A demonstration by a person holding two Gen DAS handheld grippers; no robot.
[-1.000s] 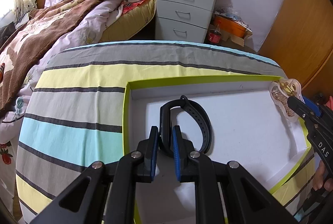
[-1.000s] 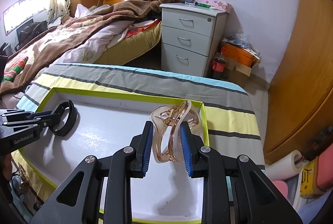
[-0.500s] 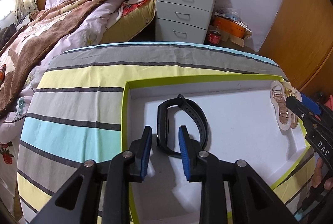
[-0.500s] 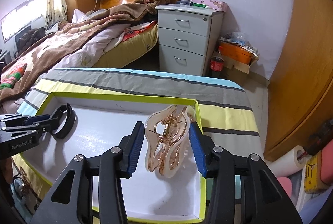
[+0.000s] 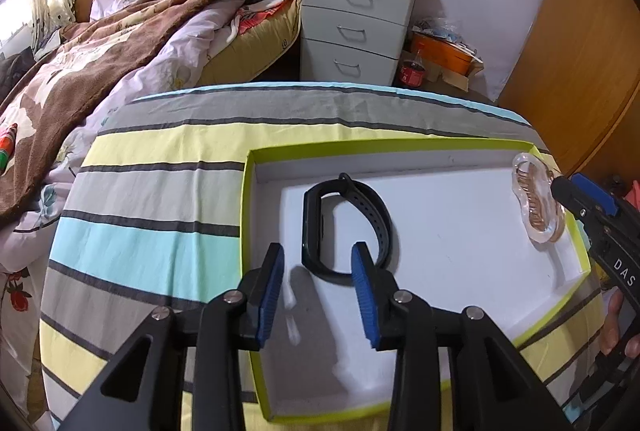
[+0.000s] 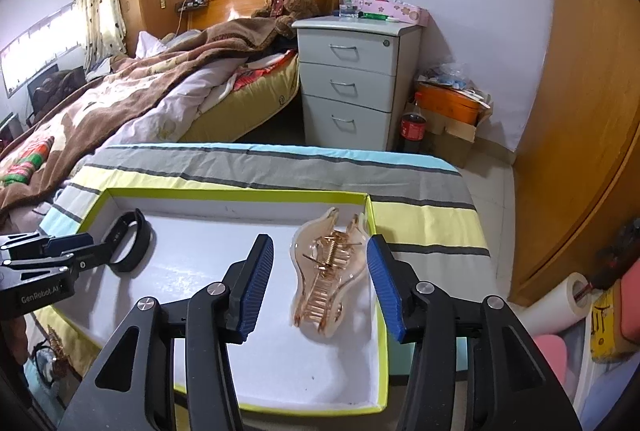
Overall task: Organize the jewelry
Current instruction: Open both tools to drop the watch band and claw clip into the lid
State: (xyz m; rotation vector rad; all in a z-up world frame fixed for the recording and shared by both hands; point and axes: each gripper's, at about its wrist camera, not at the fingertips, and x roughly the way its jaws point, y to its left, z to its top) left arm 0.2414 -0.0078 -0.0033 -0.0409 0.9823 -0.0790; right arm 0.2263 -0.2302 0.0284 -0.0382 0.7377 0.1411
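Note:
A shallow white tray with a lime-green rim (image 5: pixel 248 211) (image 6: pixel 240 193) lies on a striped cloth. A black wristband (image 5: pixel 376 207) (image 6: pixel 132 247) rests on the tray floor at its left end. Its near end sits between the pads of my left gripper (image 5: pixel 317 251) (image 6: pixel 86 251), whose jaws are opening and do not press on it. At the tray's right end lies a clear amber hair claw (image 6: pixel 332 275) (image 5: pixel 536 203). My right gripper (image 6: pixel 320 247) (image 5: pixel 580 195) straddles the claw; its jaws are opening too, with the pads clear of it.
The striped cloth (image 5: pixel 160 191) covers the surface under the tray. Beyond it are a bed with a brown blanket (image 5: pixel 120 43), a white drawer unit (image 6: pixel 352 79), a cola bottle (image 6: pixel 414 127) and an orange box (image 6: pixel 448 107). A wooden wardrobe (image 6: pixel 580 111) stands at the right.
Both grippers have opened. The left let go of the wristband and the right let go of the hair claw; each piece now lies free on the tray floor.

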